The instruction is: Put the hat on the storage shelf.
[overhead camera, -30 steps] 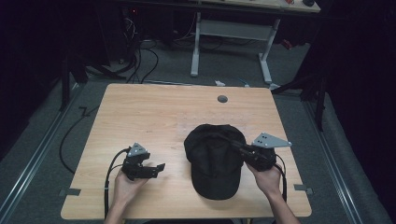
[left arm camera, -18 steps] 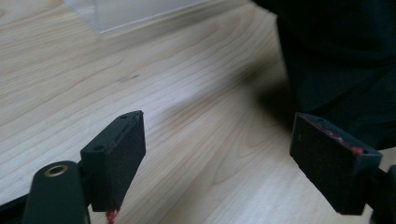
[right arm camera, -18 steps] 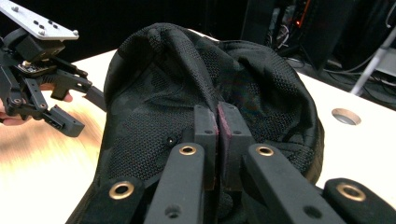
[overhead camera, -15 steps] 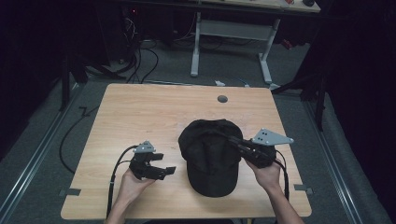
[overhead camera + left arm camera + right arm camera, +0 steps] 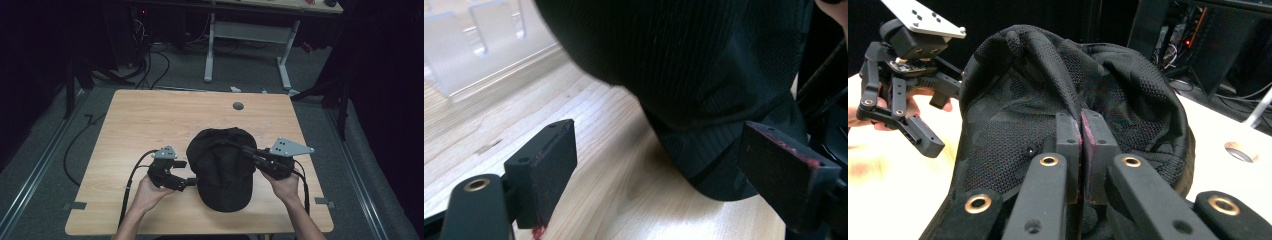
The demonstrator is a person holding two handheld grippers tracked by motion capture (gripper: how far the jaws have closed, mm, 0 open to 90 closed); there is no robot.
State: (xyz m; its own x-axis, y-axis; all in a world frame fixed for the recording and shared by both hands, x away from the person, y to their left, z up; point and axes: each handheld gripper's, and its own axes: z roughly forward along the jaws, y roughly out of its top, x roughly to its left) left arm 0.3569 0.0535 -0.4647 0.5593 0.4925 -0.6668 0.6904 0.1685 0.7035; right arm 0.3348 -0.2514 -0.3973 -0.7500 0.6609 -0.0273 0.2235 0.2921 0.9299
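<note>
A light wooden bench point(image 5: 150, 125) carries a black mesh cap point(image 5: 220, 167), which sits toward the near edge of the bench, a little right of its middle, brim pointing at the person. Beyond the cap, near the far edge of the bench, is a small round grommet hole point(image 5: 238, 106).

On the right side of the cap, the right gripper point(image 5: 248, 152) is clamped onto the cap's fabric: in the right gripper view its two jaws are pressed together on a pinch of mesh point(image 5: 1080, 132), and the crown bunches up into folds above them. The right hand point(image 5: 286, 186) holds this gripper just beside the cap.

On the left side of the cap, the left gripper point(image 5: 186, 183) is held by the left hand point(image 5: 150, 192), its tips just at the cap's brim edge. In the left gripper view its jaws stand wide apart with nothing between them but bare bench, and the cap point(image 5: 704, 75) lies just ahead, its lower edge near the right-hand jaw. The left gripper point(image 5: 930, 122) also shows beside the cap in the right gripper view, jaws spread.
</note>
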